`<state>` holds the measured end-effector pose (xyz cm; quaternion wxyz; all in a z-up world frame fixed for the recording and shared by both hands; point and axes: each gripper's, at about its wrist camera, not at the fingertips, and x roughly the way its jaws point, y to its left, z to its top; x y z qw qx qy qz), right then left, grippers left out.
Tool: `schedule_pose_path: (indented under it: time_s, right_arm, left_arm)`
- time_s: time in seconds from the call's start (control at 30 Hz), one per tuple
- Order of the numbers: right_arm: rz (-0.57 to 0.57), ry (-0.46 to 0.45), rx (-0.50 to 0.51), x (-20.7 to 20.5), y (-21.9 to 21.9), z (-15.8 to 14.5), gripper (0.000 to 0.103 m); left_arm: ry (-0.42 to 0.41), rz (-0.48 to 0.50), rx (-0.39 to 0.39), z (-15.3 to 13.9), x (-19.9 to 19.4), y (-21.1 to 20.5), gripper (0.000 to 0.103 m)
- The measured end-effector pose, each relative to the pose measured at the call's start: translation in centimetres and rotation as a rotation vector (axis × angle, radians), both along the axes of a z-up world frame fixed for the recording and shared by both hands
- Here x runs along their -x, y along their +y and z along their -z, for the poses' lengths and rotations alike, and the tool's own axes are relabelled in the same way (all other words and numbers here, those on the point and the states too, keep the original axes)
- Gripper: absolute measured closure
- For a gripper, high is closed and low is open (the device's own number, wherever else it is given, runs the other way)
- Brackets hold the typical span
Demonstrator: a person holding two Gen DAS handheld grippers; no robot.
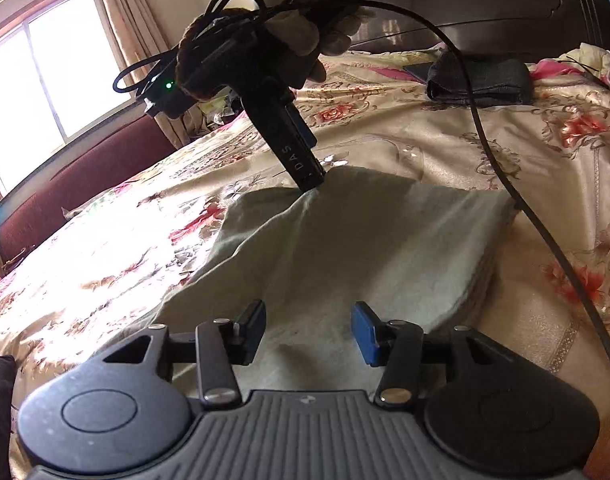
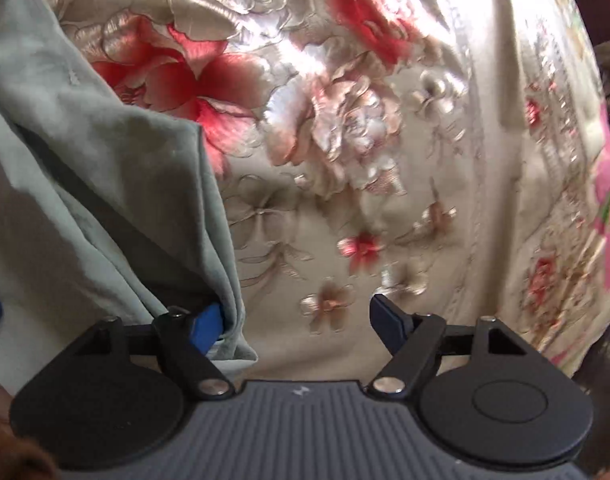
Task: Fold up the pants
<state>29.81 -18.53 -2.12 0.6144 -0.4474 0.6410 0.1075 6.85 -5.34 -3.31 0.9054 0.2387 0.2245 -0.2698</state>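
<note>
Bed [image 1: 445, 148] floral cover as base | pants [image 1: 345, 240] folded flat | left tool [image 1: 309, 332] released, hovering above | right tool [image 2: 297, 320] released at far corner, cloth drapes one finger

Pants [image 1: 345, 248] lay folded on the bed [image 1: 445, 140]. Left tongs [image 1: 309, 334] hovered over their near edge; right tongs [image 1: 311, 184] stood at the far edge, tips down. Behind, by the headboard [image 1: 505, 4], lay a bundle [image 1: 481, 80]. Window [image 1: 45, 68] off left.

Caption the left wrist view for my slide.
Right claw tips touch folded pale green pants on floral bedspread.
</note>
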Motion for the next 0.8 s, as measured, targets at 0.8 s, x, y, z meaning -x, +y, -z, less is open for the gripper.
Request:
schedule_pose_path:
  time_s: [0.8]
  right_arm:
    - [0.205, -0.075, -0.176, -2.4, -2.2, -2.3, 0.029]
  left_arm:
    - [0.053, -0.065, -0.001, 0.8, -1.4, -0.1, 0.026]
